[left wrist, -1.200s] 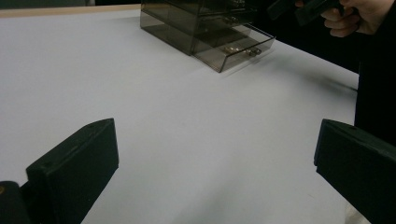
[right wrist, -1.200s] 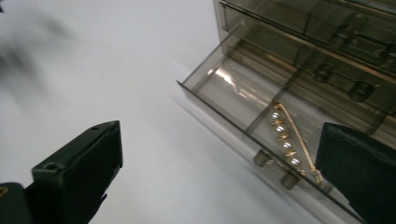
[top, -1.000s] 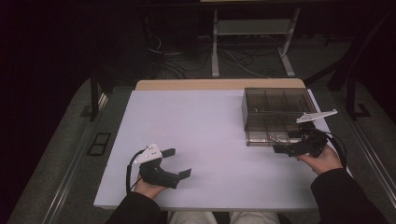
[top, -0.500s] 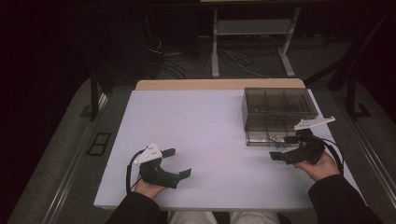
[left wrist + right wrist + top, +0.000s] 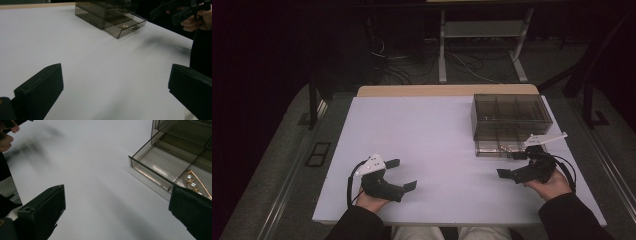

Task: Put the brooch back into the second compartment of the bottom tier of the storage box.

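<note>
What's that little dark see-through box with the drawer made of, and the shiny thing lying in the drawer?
The drawer box looks like smoke-tinted clear plastic, probably acrylic: you see its dividers and the table through the glossy walls. The piece of jewellery in the open drawer seems to be gold-coloured metal with pearl-like beads, judging by its thin bright bar and round white glints; real or imitation is impossible to tell.

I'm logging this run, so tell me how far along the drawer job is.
Done: the bottom drawer of the smoky box stands pulled out, with a gold pearl clip lying inside it. In hand: nothing; the right gripper hovers open just in front of the drawer, and the left gripper rests open on the table. Left: probably lifting the clip out or shutting the drawer.
</note>
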`<state>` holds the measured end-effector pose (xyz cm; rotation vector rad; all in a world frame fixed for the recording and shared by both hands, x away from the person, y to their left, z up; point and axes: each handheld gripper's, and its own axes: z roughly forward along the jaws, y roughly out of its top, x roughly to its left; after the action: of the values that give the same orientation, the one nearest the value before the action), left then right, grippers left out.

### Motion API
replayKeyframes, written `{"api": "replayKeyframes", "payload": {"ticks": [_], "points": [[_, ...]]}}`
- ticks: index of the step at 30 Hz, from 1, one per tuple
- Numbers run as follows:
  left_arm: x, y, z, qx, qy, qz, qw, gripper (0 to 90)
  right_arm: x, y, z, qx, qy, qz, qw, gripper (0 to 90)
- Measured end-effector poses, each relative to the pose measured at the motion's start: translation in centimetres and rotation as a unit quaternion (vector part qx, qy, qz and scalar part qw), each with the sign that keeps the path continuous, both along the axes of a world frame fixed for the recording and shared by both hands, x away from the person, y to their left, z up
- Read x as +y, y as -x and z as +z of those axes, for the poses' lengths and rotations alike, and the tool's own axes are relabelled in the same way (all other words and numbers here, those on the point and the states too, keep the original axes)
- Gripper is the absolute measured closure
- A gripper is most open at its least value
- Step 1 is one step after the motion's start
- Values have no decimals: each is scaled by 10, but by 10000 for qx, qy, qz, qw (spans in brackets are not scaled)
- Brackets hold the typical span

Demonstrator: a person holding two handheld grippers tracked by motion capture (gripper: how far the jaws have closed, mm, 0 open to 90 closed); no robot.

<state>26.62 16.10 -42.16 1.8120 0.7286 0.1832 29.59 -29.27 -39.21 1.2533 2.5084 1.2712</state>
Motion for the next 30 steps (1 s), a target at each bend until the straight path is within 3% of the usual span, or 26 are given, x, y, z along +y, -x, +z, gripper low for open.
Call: {"api": "replayKeyframes", "payload": {"ticks": [8,30], "points": [[0,0,0,6,4,-5,10000,0,0,7,-6,-79,-120,-2,9999,5],[-1,0,-1,30,-43,-54,10000,0,5,22,-32,-302,-86,-74,9995,5]]}}
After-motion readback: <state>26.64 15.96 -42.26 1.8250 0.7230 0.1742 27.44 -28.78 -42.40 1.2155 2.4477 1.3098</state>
